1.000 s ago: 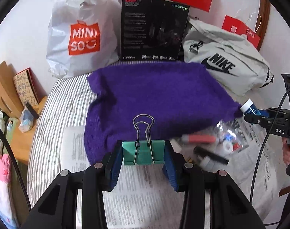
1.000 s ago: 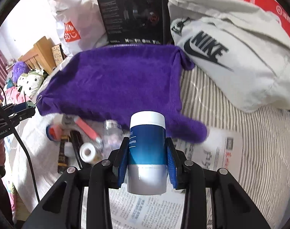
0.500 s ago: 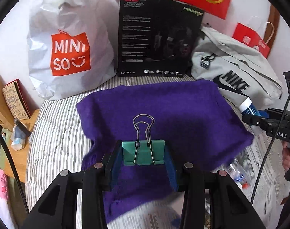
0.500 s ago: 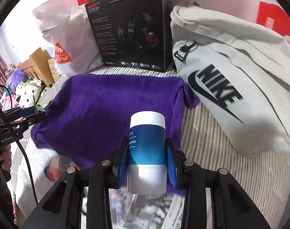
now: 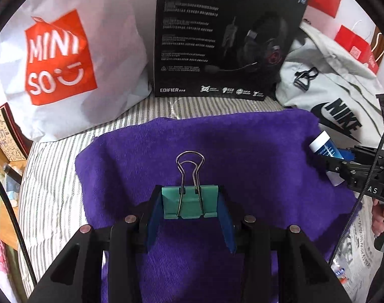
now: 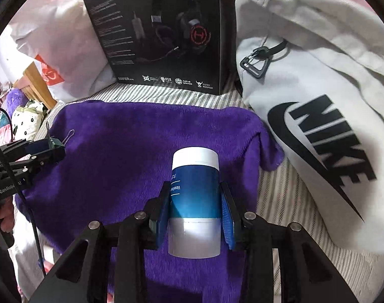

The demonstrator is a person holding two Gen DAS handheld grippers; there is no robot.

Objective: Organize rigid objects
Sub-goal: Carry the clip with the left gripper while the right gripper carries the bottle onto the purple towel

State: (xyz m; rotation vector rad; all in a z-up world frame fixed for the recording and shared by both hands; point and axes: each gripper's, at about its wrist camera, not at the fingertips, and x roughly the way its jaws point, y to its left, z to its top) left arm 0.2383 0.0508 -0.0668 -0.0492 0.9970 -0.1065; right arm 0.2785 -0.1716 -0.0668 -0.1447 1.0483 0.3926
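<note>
Over the purple towel (image 5: 217,151), a blue-and-white bottle (image 6: 195,202) is being pinched by the right gripper (image 6: 195,217); a green binder clip (image 5: 190,203) is being pinched by the left gripper (image 5: 190,217). If released upright, the bottle is likely being toppled by soft fabric.

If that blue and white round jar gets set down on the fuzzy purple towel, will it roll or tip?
The blue and white round jar looks squat with flat ends, so upright it probably stands; on its side, its smooth round wall may roll. The fuzzy purple towel looks soft, likely slowing any roll.
</note>
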